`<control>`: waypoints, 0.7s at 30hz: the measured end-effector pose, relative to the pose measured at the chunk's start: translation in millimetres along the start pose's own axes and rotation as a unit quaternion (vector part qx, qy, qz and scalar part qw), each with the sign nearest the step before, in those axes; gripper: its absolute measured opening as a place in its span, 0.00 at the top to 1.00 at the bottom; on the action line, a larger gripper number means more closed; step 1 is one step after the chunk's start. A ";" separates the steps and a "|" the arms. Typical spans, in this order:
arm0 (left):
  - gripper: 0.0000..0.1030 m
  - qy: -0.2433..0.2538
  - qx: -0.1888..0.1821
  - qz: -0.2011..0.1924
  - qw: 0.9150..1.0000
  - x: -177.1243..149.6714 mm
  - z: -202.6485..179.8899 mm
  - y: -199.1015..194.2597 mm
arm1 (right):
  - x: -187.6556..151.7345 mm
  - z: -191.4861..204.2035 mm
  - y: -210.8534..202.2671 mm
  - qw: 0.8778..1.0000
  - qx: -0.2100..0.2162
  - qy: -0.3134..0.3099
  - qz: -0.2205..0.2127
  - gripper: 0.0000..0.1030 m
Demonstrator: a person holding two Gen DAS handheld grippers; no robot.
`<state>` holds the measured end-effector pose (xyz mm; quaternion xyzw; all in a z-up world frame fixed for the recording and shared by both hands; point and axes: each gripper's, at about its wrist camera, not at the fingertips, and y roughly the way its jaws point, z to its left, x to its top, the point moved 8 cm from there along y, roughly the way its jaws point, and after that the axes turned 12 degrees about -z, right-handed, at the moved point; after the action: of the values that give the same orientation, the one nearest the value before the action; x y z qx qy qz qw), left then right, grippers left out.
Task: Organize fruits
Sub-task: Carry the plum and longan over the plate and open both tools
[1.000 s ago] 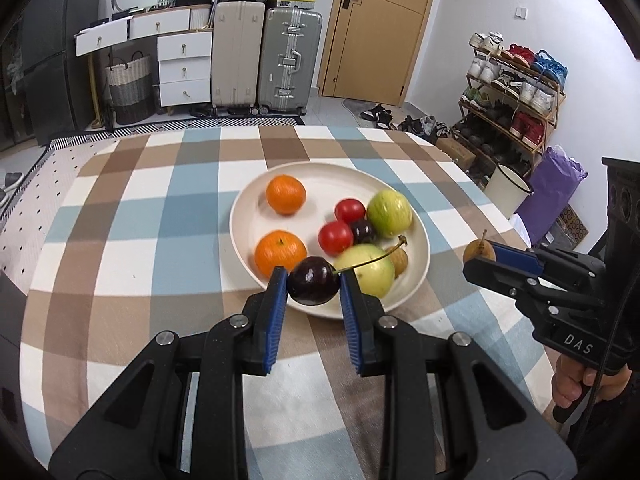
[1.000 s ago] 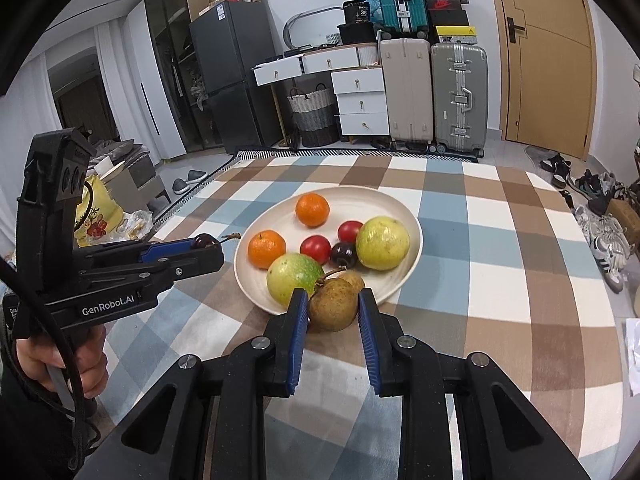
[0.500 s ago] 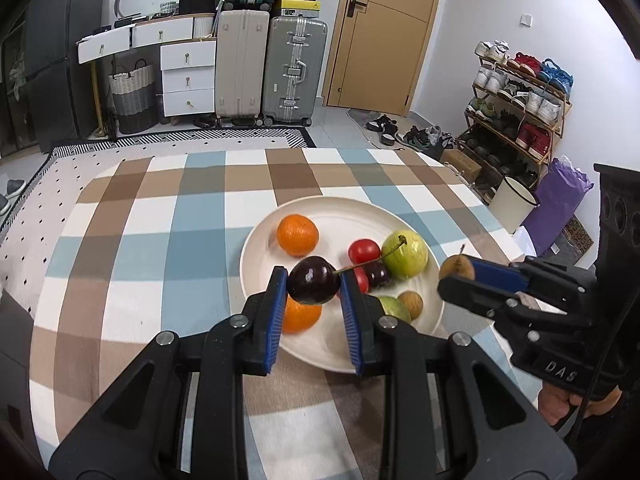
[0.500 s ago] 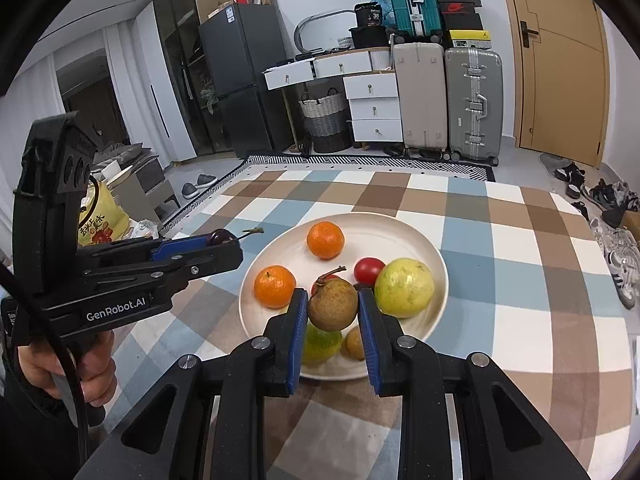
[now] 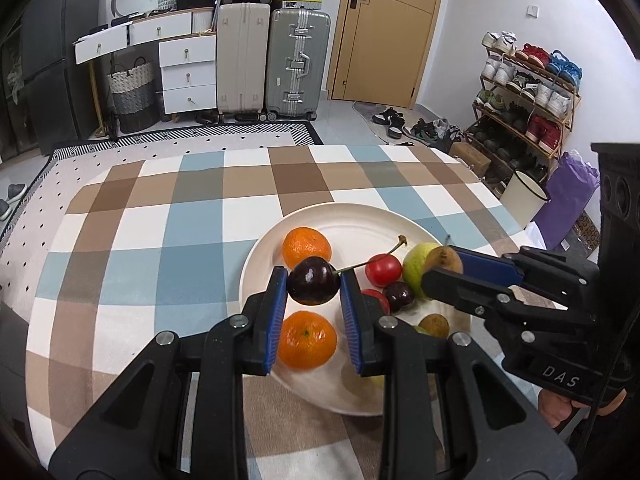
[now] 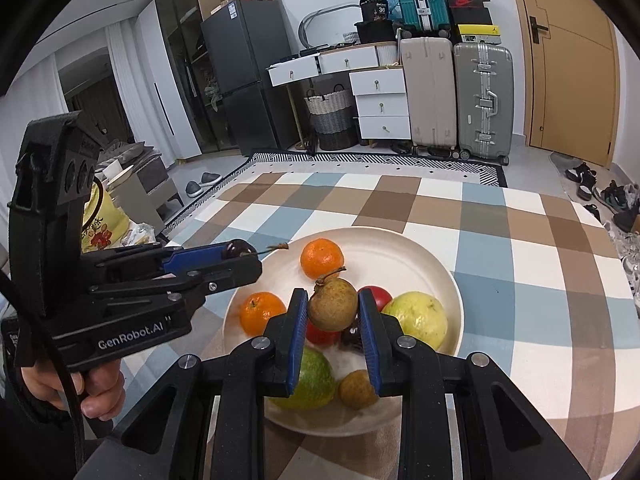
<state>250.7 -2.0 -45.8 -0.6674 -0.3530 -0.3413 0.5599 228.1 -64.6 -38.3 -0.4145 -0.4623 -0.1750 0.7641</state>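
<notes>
My left gripper (image 5: 313,285) is shut on a dark cherry (image 5: 313,286) with a long stem, held above the near left part of the cream plate (image 5: 360,220). My right gripper (image 6: 332,310) is shut on a small brown round fruit (image 6: 332,308), hovering over the plate's (image 6: 400,240) middle. On the plate lie two oranges (image 5: 306,247) (image 5: 307,345), two red cherry tomatoes (image 5: 383,269), another dark cherry (image 5: 398,297), a yellow-green guava (image 6: 416,320), a green guava (image 6: 316,378) and another brown fruit (image 6: 357,389). Each gripper shows in the other's view, the right one (image 5: 444,258) and the left one (image 6: 238,249).
The plate sits on a table with a brown, blue and white checked cloth (image 5: 180,216). Beyond the table are suitcases (image 5: 298,62), white drawers (image 5: 186,72), a door and a shoe rack (image 5: 528,92). A person's hand (image 6: 96,394) grips the left tool's handle.
Both grippers have moved forward over the plate with their fruits still held; the plate's fruits now lie beneath and beside the fingers instead of ahead of them.
</notes>
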 end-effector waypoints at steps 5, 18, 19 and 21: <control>0.77 0.002 0.003 0.014 1.000 -5.2 0.8 18.7 | -0.7 -8.0 18.8 1.000 0.000 0.007 0.010 0.75; 0.77 0.005 0.001 0.023 1.000 -10.3 0.3 39.3 | -3.4 -15.3 38.6 1.000 0.003 0.015 0.021 0.75; 0.77 0.005 0.002 0.023 1.000 -10.0 0.6 39.4 | -3.3 -15.1 38.4 1.000 0.002 0.014 0.020 0.75; 0.77 0.007 0.007 0.022 1.000 -10.1 0.7 38.6 | -1.1 -16.3 35.4 1.000 -0.007 0.011 0.014 0.74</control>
<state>278.4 -7.0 -74.0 -0.6691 -0.3364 -0.3311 0.5741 259.7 -56.6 -59.6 -0.4240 -0.4472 -0.1717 0.7686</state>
